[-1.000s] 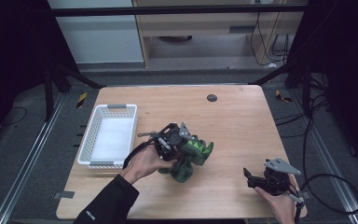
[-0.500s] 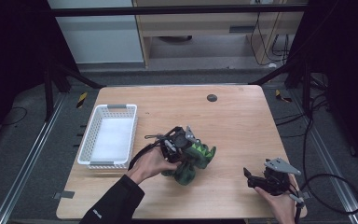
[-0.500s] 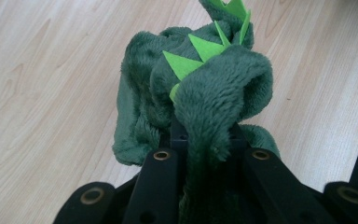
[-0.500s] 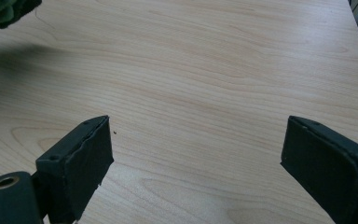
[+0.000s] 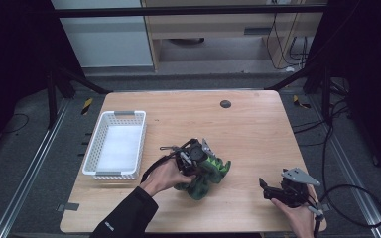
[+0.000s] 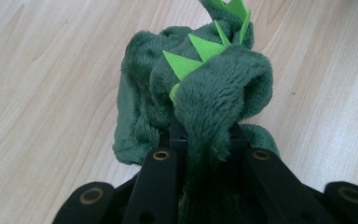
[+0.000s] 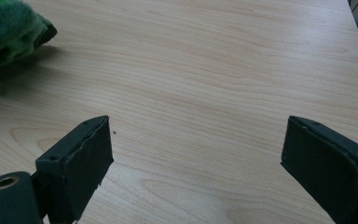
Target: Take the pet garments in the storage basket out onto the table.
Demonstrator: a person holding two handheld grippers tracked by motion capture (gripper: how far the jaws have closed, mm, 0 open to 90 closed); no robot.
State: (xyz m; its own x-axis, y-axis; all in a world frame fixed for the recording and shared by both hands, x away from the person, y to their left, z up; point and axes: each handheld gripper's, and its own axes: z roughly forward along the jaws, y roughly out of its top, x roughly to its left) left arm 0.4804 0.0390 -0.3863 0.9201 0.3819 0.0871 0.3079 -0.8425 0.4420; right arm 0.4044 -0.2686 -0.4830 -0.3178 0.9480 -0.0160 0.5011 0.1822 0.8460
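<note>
Green plush dinosaur (image 6: 205, 107) pinched in left hand-held gripper (image 6: 204, 140), apparently touching table (image 5: 258, 124).

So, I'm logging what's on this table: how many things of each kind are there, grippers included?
Green plush toy: 1
White basket: 1
Grippers: 2, left gripper and right gripper
Total: 4

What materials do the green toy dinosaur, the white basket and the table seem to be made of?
Toy dinosaur: soft plush, judging by its fuzzy pile; the flat, light green spikes look like felt.
White basket: probably plastic, with slotted moulded walls.
Table: pale wood or wood-look laminate, with a matte, grained surface.
</note>
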